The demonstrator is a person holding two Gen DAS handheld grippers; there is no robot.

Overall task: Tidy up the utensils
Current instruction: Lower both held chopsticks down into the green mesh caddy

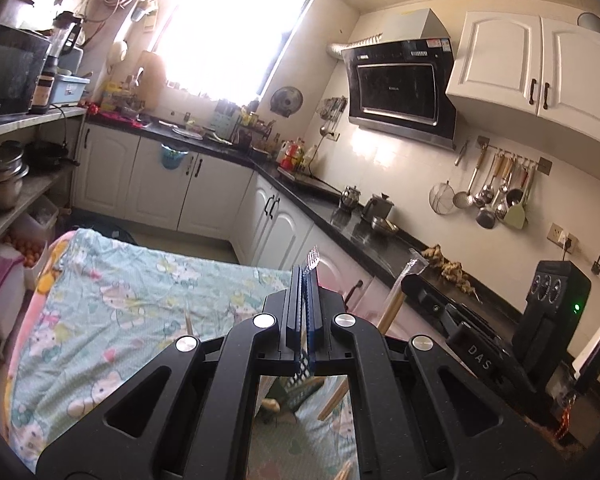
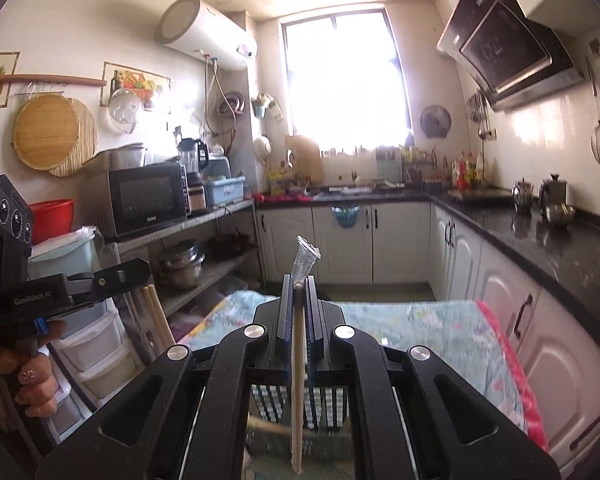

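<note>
Clearly your right tongs point(image 2: 299, 312) clench a wrapped chopstick point(image 2: 297, 380) mid-shaft, above the surface point(image 2: 440, 332); left tongs point(image 1: 304, 304) pinch a plastic-wrapped utensil point(image 1: 311, 261) (light, stiff, slippery wrapper), so grip the middle.

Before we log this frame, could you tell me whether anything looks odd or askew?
Only mildly: the right gripper pinches a wooden utensil with its clear wrapper still crumpled on the tip.
</note>
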